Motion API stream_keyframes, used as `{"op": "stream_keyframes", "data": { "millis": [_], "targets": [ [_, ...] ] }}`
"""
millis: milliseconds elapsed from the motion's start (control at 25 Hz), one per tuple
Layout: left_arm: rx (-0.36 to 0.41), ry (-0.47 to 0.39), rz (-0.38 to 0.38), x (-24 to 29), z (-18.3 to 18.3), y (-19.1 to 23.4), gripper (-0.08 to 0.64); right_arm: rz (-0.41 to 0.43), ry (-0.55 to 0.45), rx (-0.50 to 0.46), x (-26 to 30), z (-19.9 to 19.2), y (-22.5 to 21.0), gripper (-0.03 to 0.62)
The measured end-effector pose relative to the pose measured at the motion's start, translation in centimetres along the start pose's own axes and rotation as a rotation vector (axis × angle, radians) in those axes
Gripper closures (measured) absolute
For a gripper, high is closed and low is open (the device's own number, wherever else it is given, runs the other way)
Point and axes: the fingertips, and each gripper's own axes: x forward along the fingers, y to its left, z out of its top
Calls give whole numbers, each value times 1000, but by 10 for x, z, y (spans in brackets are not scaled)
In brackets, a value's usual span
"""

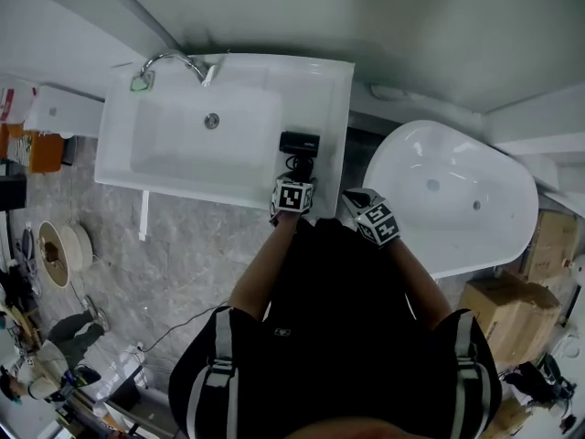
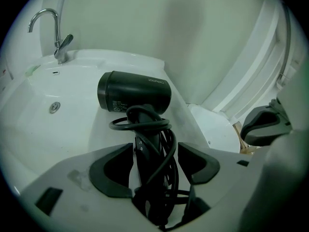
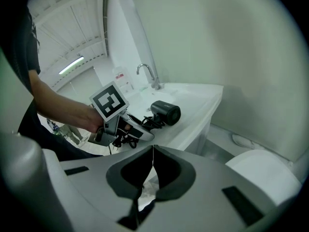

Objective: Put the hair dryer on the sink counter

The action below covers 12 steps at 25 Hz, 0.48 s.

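A black hair dryer (image 1: 299, 143) lies on the white sink counter (image 1: 329, 99), to the right of the basin, with its cord wound round the handle. In the left gripper view its barrel (image 2: 135, 91) lies across and the handle runs back between my jaws. My left gripper (image 2: 154, 151) is open, its pads standing on either side of the handle and cord with a small gap. The right gripper view shows the dryer (image 3: 166, 112) resting on the counter (image 3: 203, 100). My right gripper (image 3: 153, 149) is shut and empty, held off the counter's front right corner (image 1: 361, 199).
The basin (image 1: 201, 135) with its drain and chrome faucet (image 1: 174, 60) fills the counter's left side. A white bathtub (image 1: 457, 199) stands to the right, with cardboard boxes (image 1: 507, 300) beyond it. A wall runs behind the counter.
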Motion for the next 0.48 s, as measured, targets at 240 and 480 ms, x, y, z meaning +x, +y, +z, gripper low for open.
{"op": "stream_keyframes", "data": {
  "millis": [240,480],
  "targets": [
    [1,-24,-56,-18,-6,-2,284,-6,0,2,7,7,8,532],
    [19,-12,-184,-39,-12,-1,284,-51,-17,44,15,17,19,532]
  ]
}}
